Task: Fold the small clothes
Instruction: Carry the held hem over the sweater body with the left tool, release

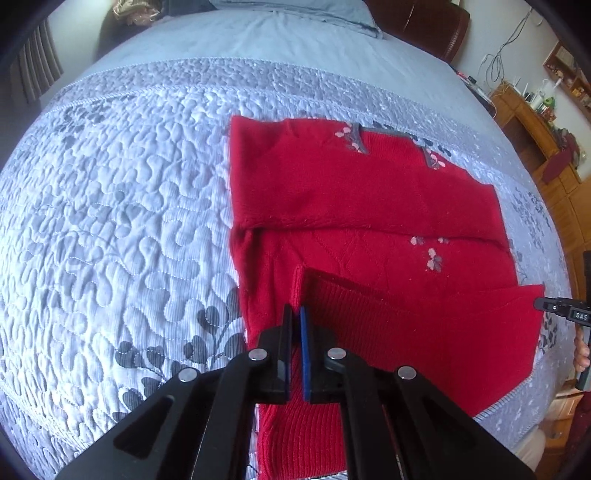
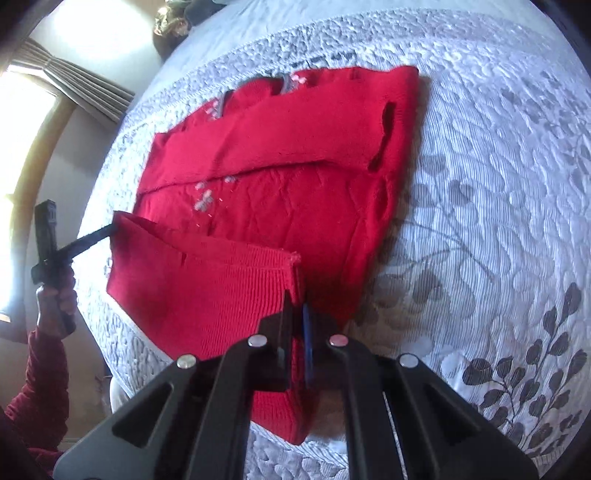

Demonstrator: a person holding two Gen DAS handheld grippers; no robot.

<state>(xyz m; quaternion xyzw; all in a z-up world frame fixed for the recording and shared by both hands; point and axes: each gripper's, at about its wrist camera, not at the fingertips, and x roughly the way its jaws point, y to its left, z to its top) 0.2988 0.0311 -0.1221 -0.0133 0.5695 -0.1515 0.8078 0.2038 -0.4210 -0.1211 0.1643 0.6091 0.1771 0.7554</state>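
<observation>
A red knit sweater with small pink flower motifs lies on the quilted bed, its sleeves folded across the body; it also shows in the right wrist view. My left gripper is shut on one corner of the ribbed bottom hem, lifted off the bed. My right gripper is shut on the other hem corner. The hem is stretched between both grippers above the sweater's lower body. The right gripper shows at the left view's right edge, the left gripper at the right view's left.
The grey-blue quilted bedspread with dark leaf prints spreads around the sweater. A pillow lies at the bed's far end. Wooden furniture stands to the right. A window with curtains is at the left.
</observation>
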